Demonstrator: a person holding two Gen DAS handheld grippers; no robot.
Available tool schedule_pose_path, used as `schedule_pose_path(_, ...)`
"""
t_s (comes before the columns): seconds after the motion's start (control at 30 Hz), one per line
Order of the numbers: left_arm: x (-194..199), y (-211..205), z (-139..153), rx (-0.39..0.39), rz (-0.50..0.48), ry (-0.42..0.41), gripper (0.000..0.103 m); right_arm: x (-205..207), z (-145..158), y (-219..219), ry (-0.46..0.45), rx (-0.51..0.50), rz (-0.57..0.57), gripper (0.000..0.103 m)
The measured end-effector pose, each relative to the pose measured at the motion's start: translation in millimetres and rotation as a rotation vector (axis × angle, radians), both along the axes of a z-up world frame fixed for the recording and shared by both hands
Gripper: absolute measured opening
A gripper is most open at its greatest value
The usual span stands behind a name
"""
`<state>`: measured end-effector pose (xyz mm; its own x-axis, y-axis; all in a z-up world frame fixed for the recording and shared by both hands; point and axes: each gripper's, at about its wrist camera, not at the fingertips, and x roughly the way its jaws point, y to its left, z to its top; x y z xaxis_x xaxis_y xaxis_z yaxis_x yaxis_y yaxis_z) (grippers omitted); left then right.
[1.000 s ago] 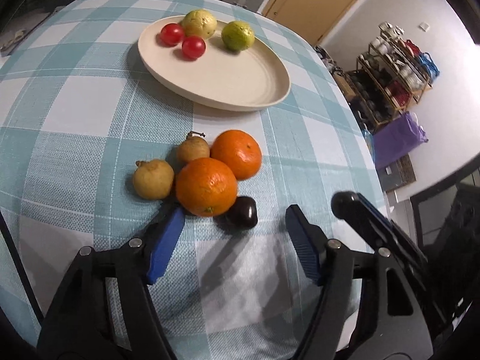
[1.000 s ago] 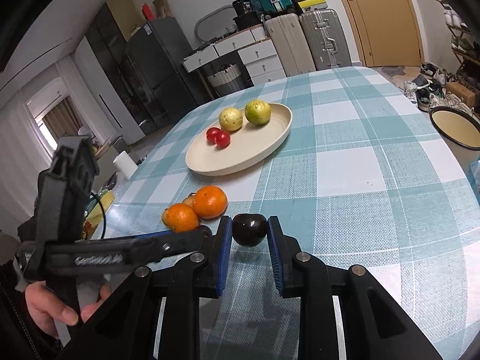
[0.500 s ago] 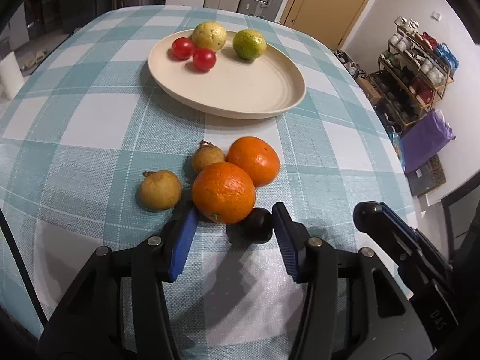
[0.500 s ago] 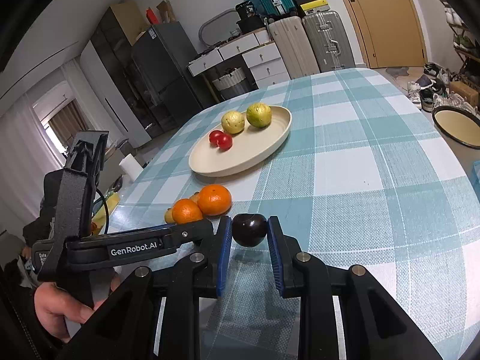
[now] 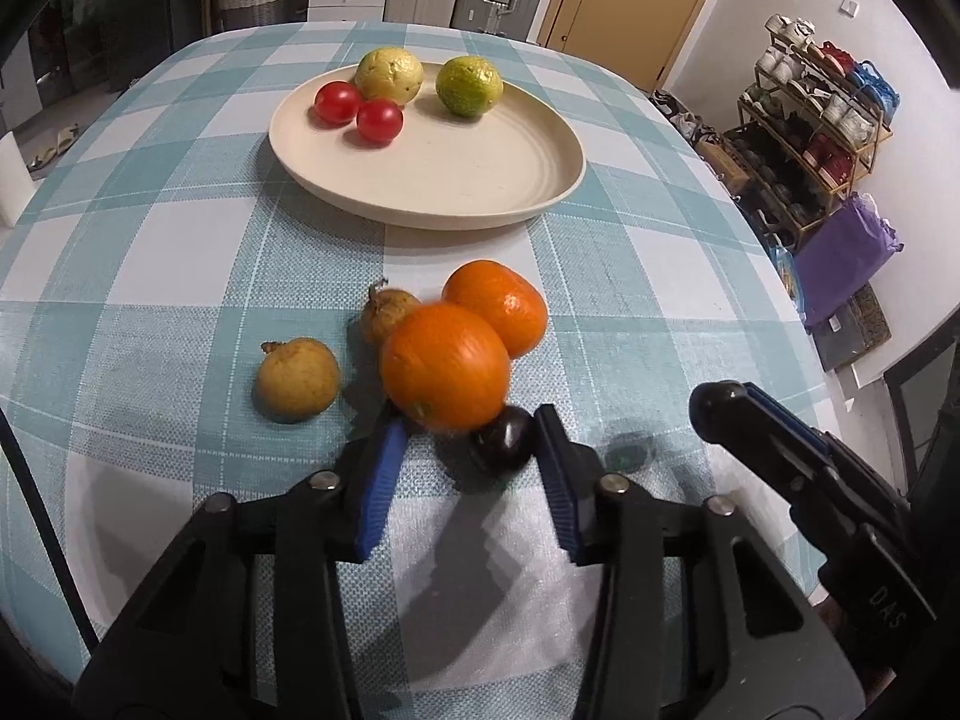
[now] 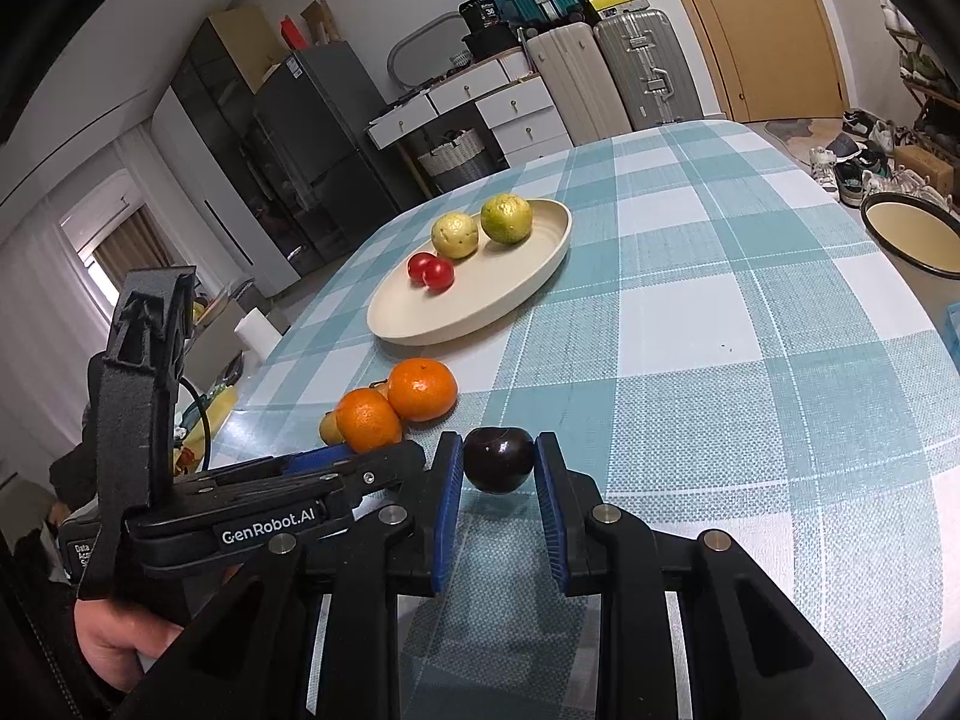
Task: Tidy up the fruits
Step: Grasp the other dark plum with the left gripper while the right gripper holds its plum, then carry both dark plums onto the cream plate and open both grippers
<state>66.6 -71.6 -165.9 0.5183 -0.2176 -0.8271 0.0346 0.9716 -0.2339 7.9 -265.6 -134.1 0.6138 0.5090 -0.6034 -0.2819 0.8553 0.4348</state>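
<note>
My right gripper clamps its ribbed blue pads on a glossy dark plum held just over the checked woven tablecloth. My left gripper tilts steeply down, its jaws closing around the dimpled near orange, whose lower edge and the plum sit between the tips. Behind it lie a second orange and two matte tan fruits, then the smooth cream plate with round tomatoes
</note>
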Motion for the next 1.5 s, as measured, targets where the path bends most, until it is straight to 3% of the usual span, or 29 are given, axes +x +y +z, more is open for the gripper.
schedule_pose_path(0.03, -0.1, 1.6, -0.7, -0.016, -0.006, 0.006, 0.020, 0.1, -0.3, -0.4, -0.001, 0.000, 0.000, 0.025)
schedule_pose_path(0.47, -6.6, 4.7, -0.2, -0.085, -0.060, 0.016, 0.019, -1.1, 1.2, -0.1, -0.003, 0.000, -0.001, 0.025)
schedule_pose_path(0.83, -18.0, 5.9, 20.1, -0.138, -0.131, -0.047, 0.019, -1.1, 5.2, 4.0, -0.009, 0.003, 0.011, 0.025)
schedule_pose_path(1.27, -18.5, 33.3, 42.8, -0.211, -0.135, -0.097, 0.019, 9.3, 9.2, 22.9, -0.007, 0.002, 0.051, 0.025)
schedule_pose_path(1.5, -11.5, 47.5, 60.7, -0.173, -0.128, -0.160, 0.019, 23.7, 11.9, 37.6, -0.013, 0.006, 0.075, 0.025)
